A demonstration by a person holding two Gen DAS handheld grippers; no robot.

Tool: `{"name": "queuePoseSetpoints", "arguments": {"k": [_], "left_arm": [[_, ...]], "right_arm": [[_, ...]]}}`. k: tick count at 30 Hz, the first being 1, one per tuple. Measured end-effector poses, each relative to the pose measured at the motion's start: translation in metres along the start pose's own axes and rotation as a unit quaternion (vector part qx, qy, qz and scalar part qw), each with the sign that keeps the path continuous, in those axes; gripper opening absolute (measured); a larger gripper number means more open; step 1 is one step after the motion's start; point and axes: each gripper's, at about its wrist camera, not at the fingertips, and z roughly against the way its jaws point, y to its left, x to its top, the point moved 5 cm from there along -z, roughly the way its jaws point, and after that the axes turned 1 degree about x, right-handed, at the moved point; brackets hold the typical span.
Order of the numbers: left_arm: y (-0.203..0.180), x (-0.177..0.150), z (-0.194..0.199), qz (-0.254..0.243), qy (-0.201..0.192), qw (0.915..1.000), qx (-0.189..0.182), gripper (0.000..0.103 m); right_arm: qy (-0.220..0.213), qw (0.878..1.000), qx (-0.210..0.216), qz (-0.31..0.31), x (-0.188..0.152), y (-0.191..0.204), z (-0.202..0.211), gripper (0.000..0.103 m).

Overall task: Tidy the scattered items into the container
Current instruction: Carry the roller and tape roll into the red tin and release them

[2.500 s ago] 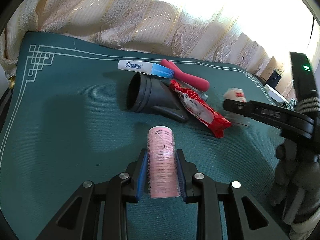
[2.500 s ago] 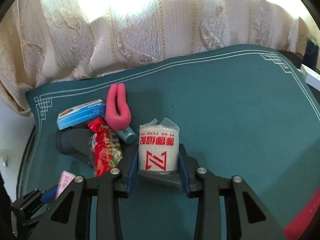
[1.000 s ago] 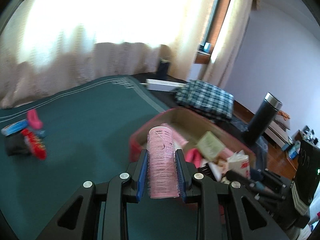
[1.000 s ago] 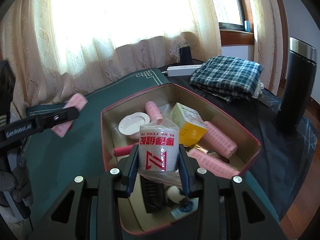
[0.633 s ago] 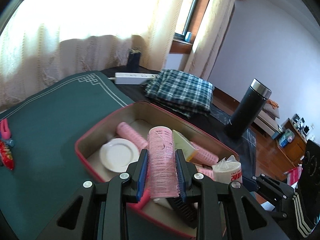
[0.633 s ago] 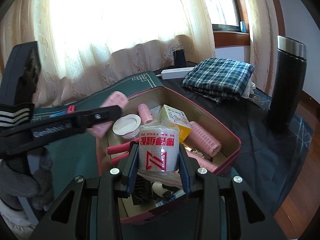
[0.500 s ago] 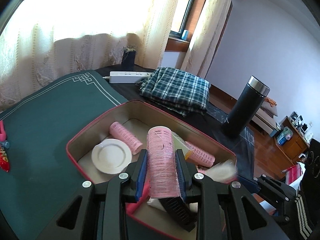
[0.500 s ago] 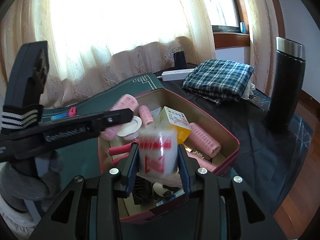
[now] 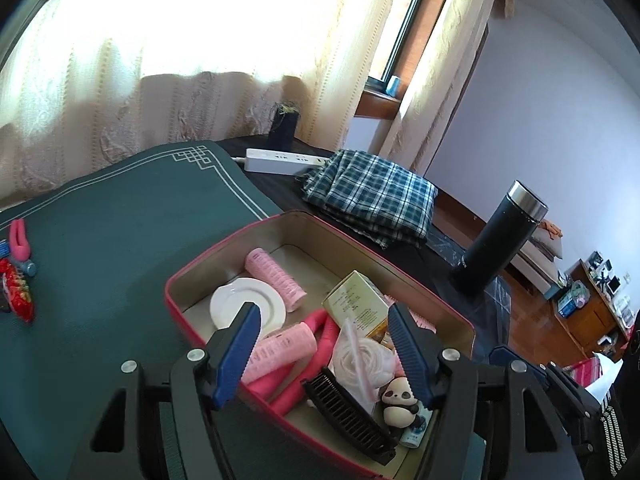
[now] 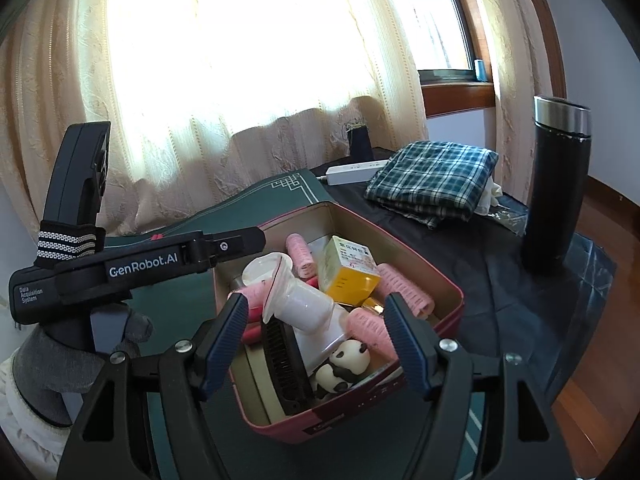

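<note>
The red tin (image 9: 188,312) was seen at lower centre of both views, crowded with a white dish (image 9: 240,304), a yellow box (image 10: 348,268), a black comb (image 9: 344,416) and a panda figure (image 10: 352,356). A plaid cloth (image 9: 376,200) and a black flask (image 10: 556,188) were located to the right. The left gripper (image 9: 324,352) and right gripper (image 10: 316,344) were held over the tin, jaws apart and just opened, nothing between them. The pink roller (image 9: 280,348) and bandage roll (image 10: 304,304), clamped half a second earlier, were found lying inside. Only the left view showed a red packet (image 9: 16,292) on the green mat (image 9: 100,240) at the left edge.
</note>
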Motion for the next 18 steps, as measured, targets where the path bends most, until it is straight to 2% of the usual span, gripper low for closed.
{"name": "queuePoseSetpoints", "arguments": {"k": [11, 14, 18], "left_arm": [[0.018, -0.007, 0.022, 0.016, -0.009, 0.9998, 0.010, 0.068], [0.030, -0.009, 0.027, 0.027, -0.013, 0.9994, 0.016, 0.079], [0.050, -0.012, 0.038, 0.037, -0.021, 0.9987, 0.028, 0.079]], "right_arm": [[0.004, 1.000, 0.011, 0.008, -0.002, 0.018, 0.000, 0.078], [0.014, 1.000, 0.015, 0.009, -0.005, 0.025, -0.006, 0.079], [0.023, 0.999, 0.020, 0.010, -0.008, 0.036, -0.013, 0.079]]}}
